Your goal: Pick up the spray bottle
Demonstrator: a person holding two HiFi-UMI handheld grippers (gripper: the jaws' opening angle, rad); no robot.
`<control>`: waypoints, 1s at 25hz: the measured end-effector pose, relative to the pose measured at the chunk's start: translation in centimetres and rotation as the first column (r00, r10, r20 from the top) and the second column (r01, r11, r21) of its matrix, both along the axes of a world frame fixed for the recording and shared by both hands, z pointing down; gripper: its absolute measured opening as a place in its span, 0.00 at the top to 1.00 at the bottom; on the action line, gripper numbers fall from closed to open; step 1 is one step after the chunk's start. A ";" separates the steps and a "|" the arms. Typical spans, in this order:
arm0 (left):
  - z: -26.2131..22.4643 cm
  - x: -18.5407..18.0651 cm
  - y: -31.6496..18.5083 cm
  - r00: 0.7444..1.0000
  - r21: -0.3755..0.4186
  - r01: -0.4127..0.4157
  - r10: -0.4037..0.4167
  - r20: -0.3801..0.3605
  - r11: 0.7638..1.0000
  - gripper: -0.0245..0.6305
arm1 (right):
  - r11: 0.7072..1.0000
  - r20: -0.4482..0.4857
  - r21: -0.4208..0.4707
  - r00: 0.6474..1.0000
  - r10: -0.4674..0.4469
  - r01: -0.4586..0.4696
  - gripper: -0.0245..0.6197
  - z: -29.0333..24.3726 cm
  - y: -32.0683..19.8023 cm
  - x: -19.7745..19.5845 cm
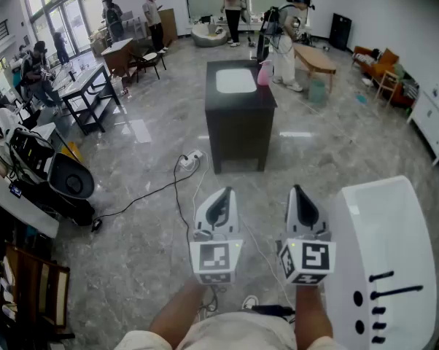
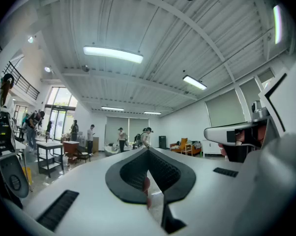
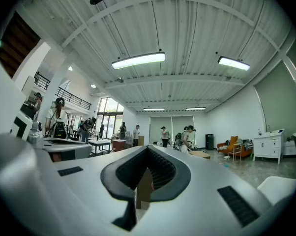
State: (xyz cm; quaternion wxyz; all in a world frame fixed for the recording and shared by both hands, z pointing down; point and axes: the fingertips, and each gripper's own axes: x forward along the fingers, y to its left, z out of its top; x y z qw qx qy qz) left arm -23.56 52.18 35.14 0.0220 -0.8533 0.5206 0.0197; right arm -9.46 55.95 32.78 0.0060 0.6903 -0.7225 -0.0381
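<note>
A pink spray bottle [image 1: 264, 73] stands at the far right edge of a dark cabinet [image 1: 238, 133] with a white inset top, several steps ahead across the floor. Both grippers are held level at the bottom of the head view, side by side and pointing toward the cabinet. My left gripper [image 1: 223, 192] is shut with nothing in it. The right gripper [image 1: 298, 189] is also shut and empty. In the left gripper view the jaw tips [image 2: 148, 150] meet. The right gripper view shows the same closed tips [image 3: 148, 148], with the brown cabinet [image 3: 144, 186] glimpsed behind them.
A large white moulded object [image 1: 383, 261] stands close on my right. A power strip [image 1: 190, 159] with cables lies on the grey floor before the cabinet. A black desk [image 1: 88, 86] and equipment are at the left. Several people and a wooden table [image 1: 314, 58] are farther back.
</note>
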 end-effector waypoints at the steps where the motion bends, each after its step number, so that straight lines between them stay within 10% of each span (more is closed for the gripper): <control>1: 0.0 0.1 -0.1 1.000 0.003 0.001 -0.001 0.007 1.000 0.96 | 1.000 -0.001 0.002 1.000 -0.005 0.005 0.96 -0.1 -0.1 0.0; 25: 1.0 7.8 -3.7 0.998 -0.017 0.054 -0.053 0.021 0.998 0.96 | 0.997 0.021 -0.012 0.997 -0.080 0.080 0.95 1.4 -4.5 7.6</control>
